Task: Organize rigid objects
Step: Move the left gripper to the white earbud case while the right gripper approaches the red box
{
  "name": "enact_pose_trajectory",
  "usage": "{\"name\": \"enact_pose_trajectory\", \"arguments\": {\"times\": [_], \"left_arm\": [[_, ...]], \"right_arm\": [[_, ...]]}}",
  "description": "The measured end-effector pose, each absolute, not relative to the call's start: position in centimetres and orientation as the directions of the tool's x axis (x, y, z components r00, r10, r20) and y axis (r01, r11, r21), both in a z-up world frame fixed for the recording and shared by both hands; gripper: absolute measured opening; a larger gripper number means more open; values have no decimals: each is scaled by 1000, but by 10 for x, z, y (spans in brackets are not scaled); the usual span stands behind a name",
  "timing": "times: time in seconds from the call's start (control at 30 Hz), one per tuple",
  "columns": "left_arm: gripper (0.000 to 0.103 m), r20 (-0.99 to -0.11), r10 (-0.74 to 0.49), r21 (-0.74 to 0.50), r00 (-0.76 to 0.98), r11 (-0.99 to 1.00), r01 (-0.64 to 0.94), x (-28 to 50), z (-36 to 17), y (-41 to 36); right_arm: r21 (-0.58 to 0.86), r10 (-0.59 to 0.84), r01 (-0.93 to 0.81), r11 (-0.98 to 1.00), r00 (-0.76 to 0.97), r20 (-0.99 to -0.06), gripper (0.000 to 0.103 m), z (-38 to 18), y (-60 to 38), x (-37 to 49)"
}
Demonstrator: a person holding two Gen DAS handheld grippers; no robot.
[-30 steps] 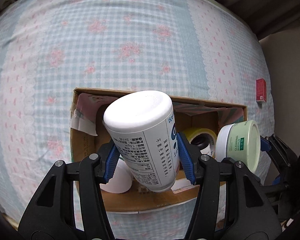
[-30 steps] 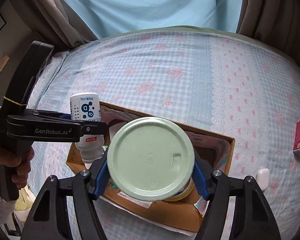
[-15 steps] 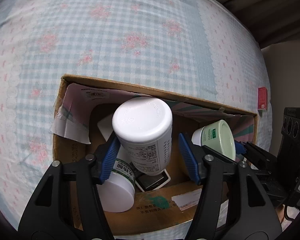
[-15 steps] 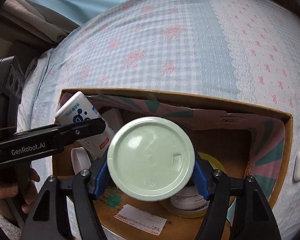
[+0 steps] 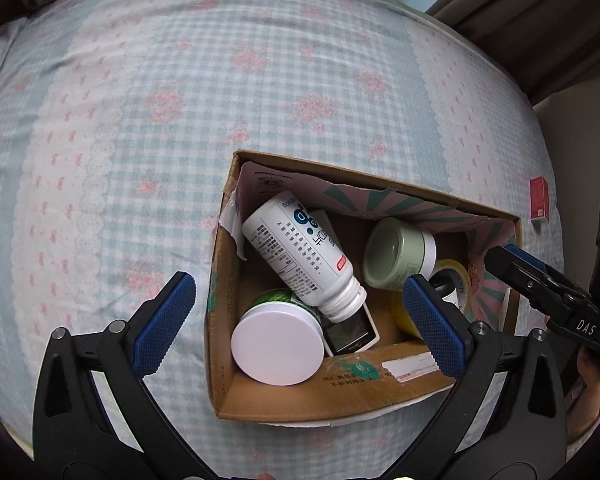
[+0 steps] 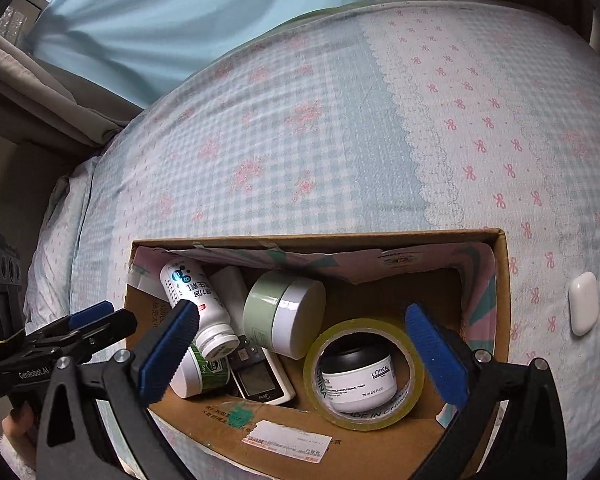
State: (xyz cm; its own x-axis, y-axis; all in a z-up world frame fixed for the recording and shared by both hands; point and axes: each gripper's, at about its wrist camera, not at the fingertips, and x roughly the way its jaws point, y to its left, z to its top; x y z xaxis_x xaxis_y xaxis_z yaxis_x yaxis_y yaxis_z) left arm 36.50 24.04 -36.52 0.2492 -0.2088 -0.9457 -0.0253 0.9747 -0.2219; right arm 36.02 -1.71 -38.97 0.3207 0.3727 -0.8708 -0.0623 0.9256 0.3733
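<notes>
We are looking down from both wrist cameras, close above, sharing the cardboard box [image 5: 236,360] [image 6: 500,280] sitting low in each frame.

Soft, even daylight enters through the blue curtain [image 6: 204,28] at upper left. Shadows faint. Focus sharp centrally; strong fisheye bending and dark vignetting at corners.

Looked like someone's bedroom: a bed with a checked floral sheet [image 5: 228,92], light blue curtains [image 6: 204,20] behind it, toiletries in a cardboard box [image 6: 380,436].
</notes>
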Motion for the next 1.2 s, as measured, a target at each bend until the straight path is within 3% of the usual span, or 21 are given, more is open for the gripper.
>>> {"name": "enact_pose_trajectory", "arguments": {"times": [0.3,0.7,1.2], "left_arm": [[103,-947,-174,-181,269,983,-2,352,-340,224],[103,-940,-125,-114,319,992,52,337,-285,168],[103,-870,-121,-32,479,981,190,321,-188,3]], "right_arm": [[312,326,-98,945,351,-878,103,-371,-20,351],[214,253,-137,967,456,-853,103,-303,-67,334],[106,111,-42,993,576,-810,103,-181,-235,311]]}}
